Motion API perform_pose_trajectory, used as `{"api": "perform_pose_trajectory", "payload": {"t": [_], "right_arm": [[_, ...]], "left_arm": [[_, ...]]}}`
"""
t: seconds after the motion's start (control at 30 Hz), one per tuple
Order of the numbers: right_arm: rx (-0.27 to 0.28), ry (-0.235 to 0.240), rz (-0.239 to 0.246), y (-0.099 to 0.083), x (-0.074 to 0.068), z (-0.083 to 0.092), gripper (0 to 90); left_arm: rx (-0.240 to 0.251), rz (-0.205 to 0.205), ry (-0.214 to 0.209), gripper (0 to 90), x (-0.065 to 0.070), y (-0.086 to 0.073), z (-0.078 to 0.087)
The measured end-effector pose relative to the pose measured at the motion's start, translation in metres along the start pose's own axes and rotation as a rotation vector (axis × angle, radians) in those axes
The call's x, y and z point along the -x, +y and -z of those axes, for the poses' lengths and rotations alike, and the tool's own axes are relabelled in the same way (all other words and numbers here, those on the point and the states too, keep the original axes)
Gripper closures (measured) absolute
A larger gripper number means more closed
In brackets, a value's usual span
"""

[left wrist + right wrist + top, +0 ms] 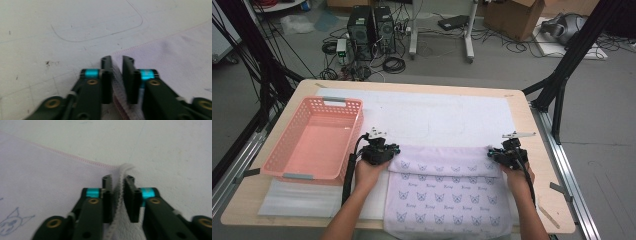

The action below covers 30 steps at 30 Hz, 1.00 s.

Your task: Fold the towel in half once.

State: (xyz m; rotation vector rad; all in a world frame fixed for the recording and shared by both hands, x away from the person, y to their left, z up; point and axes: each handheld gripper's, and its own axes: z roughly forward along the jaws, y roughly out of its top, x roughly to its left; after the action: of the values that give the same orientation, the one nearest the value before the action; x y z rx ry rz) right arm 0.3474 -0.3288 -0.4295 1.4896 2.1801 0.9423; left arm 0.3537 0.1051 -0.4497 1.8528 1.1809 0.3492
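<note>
The left gripper [388, 150] is clamping the left corner of the cloth [447, 195], and the right gripper [504, 154] is clamping the right corner; in both gripper views the jaws are standing nearly together with a bunched edge of fabric pinched between them. The cloth is lying on the white mat [437, 117] at the near middle of the table [532, 135], its far edge folded over toward the person and its near end hanging past the table's edge, where it is being cut off by the bottom of the high view. The person's left hand [369, 172] and right hand [516, 176] are covering the rear of each gripper, and the forearms are running out of the frame.

A pink basket [314, 140] is sitting just left of the left gripper, well clear of the cloth. A faint pencilled outline [100, 35] is showing on the mat ahead of the left gripper.

The cloth is carrying a repeated blue cat-head print [12, 222] with a small word beneath each one, too small and blurred to read. Beyond the table, computer towers [372, 30] and a cardboard box [517, 17] are standing on the floor among cables.
</note>
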Motion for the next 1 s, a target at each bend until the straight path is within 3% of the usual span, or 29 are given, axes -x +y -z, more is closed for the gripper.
{"api": "perform_pose_trajectory", "payload": {"t": [0.2,0.33,0.53,0.83,1.0], "right_arm": [[0.084,0.006,0.026,-0.001,-0.003,0.016,86.4],[0.132,0.016,0.028,-0.003,-0.004,0.026,86.4],[0.154,0.038,0.037,-0.008,-0.008,0.034,86.4],[0.223,0.087,0.053,-0.033,-0.020,0.063,86.4],[0.222,0.101,0.075,-0.052,-0.026,0.073,86.4]], "left_arm": [[0.084,-0.004,-0.021,85.9,0.004,0.006,0.017],[0.095,-0.028,-0.032,85.6,0.007,0.006,0.026],[0.125,-0.023,-0.057,85.7,0.012,0.004,0.039],[0.140,-0.056,-0.092,85.3,0.022,-0.018,0.065],[0.123,-0.071,-0.116,85.1,0.027,-0.031,0.075]]}}
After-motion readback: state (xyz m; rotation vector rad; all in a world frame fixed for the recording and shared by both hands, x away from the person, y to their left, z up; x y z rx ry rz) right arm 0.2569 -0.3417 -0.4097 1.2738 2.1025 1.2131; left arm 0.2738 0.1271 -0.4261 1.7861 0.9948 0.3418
